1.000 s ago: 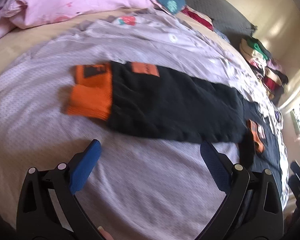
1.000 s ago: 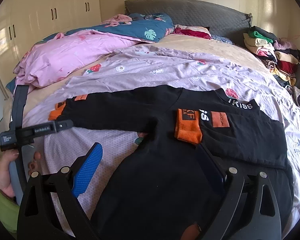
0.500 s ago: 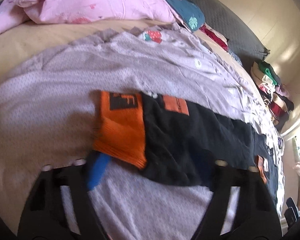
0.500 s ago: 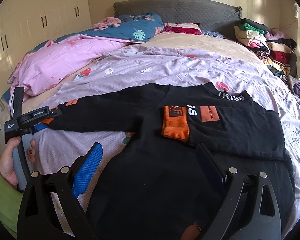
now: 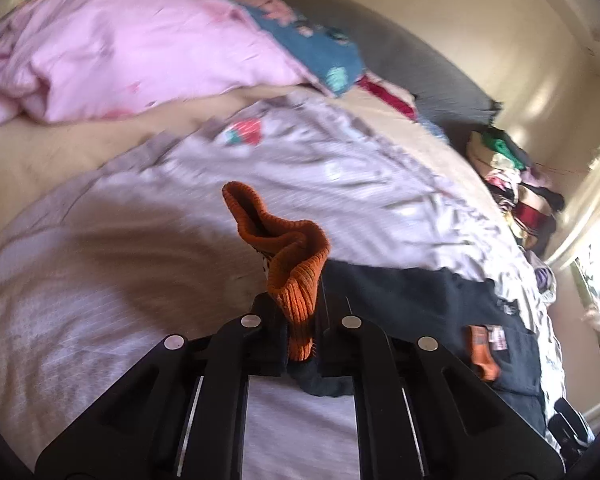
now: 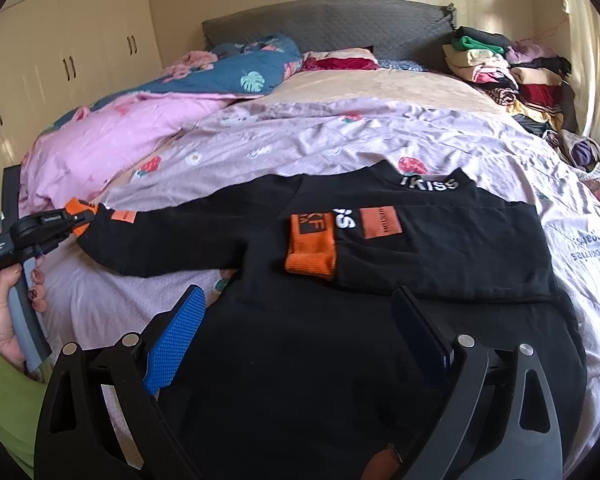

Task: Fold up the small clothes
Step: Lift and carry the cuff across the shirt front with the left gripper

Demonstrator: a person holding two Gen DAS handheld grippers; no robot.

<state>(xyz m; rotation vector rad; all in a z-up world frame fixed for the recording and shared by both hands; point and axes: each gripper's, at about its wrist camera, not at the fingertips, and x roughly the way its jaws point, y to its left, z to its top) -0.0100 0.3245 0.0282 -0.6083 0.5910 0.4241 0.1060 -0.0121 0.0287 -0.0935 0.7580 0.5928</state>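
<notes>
right tool point(image 6: 296, 332): open | above black sweater point(image 6: 380, 264) | lilac sheet point(image 6: 300, 140)

Bright right-side daylight; motion-blurred left view, fisheye-warped edges.

Pink duvet point(image 6: 100, 140), stacked clothes point(image 6: 512, 72), wardrobe point(image 6: 60, 52)

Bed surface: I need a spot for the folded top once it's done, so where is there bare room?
Free: the lilac strawberry-print sheet between the black long-sleeved top with orange cuffs and the pink duvet, and the beige blanket towards the grey headboard. Crowded: the stack of folded clothes along the right edge.
</notes>
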